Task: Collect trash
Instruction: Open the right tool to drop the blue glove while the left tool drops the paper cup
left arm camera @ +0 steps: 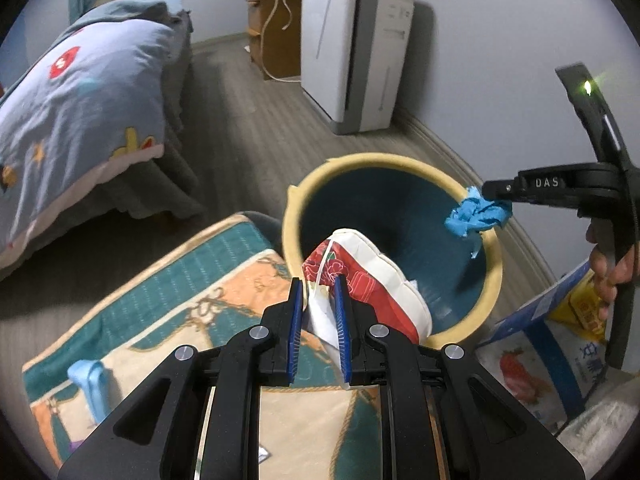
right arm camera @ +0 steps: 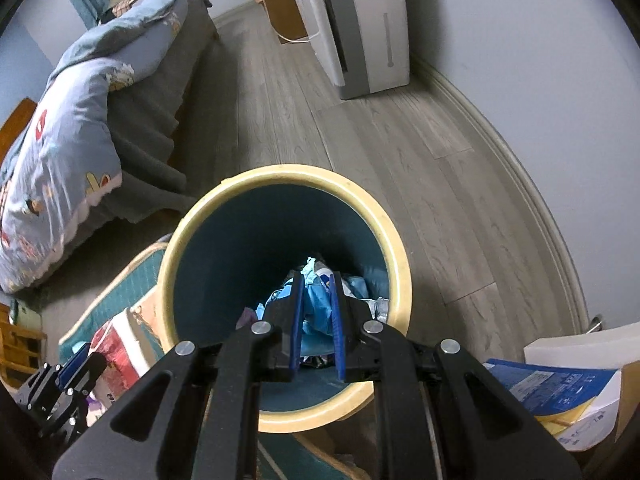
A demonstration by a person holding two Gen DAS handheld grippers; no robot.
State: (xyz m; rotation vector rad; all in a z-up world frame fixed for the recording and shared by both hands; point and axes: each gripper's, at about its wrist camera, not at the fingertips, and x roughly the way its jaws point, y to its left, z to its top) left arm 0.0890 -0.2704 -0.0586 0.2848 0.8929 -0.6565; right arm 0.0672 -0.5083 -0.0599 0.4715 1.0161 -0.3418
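Observation:
A round bin with a cream rim [left arm camera: 384, 159] and a dark teal inside stands on the floor. My left gripper [left arm camera: 318, 282] is shut on a puffy red-and-white packet [left arm camera: 372, 280], which hangs over the bin's near rim. At the right, my right gripper [left arm camera: 490, 196] is shut on a crumpled blue wad [left arm camera: 476, 216] above the far right rim. The right wrist view looks down into the bin [right arm camera: 280, 172]: the right gripper [right arm camera: 316, 278] pinches the blue wad [right arm camera: 314, 316] over trash at the bottom. The left gripper [right arm camera: 78, 354] and its packet [right arm camera: 120, 350] show at the lower left.
A patterned teal-and-cream mat [left arm camera: 180, 288] lies beside the bin, with a small blue scrap [left arm camera: 90, 384] on it. A bed with a blue quilt [left arm camera: 80, 92] fills the left. A white appliance [left arm camera: 352, 48] and a wooden cabinet [left arm camera: 276, 28] stand by the wall. Boxes and papers [left arm camera: 532, 360] lie right.

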